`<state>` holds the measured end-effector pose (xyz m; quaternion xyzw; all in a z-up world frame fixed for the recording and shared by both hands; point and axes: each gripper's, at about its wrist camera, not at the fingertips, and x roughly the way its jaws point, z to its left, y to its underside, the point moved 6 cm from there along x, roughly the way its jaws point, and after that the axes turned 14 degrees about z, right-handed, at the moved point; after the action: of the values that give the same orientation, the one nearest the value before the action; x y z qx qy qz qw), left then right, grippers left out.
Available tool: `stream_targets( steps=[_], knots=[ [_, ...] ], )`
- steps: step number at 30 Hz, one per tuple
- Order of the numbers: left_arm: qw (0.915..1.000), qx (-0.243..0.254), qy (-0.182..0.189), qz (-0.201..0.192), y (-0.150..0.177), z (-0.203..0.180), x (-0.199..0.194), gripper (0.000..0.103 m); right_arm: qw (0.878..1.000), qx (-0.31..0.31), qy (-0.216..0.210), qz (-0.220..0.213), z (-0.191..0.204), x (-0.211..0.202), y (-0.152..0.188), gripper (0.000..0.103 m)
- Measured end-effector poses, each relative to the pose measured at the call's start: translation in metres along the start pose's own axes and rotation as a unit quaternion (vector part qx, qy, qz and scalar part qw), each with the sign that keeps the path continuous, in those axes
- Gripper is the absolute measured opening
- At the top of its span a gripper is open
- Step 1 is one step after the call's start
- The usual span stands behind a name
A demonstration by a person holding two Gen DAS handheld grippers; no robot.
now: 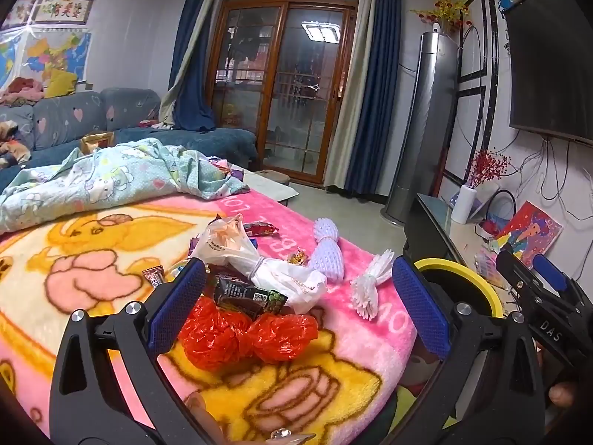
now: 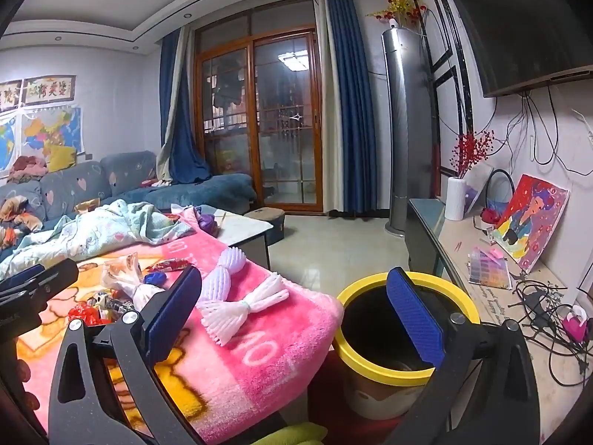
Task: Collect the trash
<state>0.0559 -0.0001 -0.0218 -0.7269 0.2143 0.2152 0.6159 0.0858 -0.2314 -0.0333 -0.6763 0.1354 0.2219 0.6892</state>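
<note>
A: Step in hand: opening pick, nothing collected. Left tool [image 1: 298, 298]: blue pads spread wide, empty, poised over red plastic bag [image 1: 248, 335] and dark wrapper [image 1: 250, 294]. Right tool [image 2: 296, 315]: spread wide, empty, near yellow-rimmed bin [image 2: 407, 324].

B: Trash location: heaped on pink blanket [image 1: 370, 341]; white foam net [image 1: 370, 285] at the edge nearest the bin. Next move, likely: lower left tool, clamp red bag, carry right, release over bin.
</note>
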Motion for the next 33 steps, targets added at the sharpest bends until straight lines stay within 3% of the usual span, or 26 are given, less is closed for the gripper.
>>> stream_targets(
  steps=[33],
  knots=[
    [1.0000,0.001,-0.003,0.000,0.0032,0.0005,0.0000,0.092,1.000,0.000,0.000,0.005,-0.0001,0.0035,0.0022,0.097]
  ],
)
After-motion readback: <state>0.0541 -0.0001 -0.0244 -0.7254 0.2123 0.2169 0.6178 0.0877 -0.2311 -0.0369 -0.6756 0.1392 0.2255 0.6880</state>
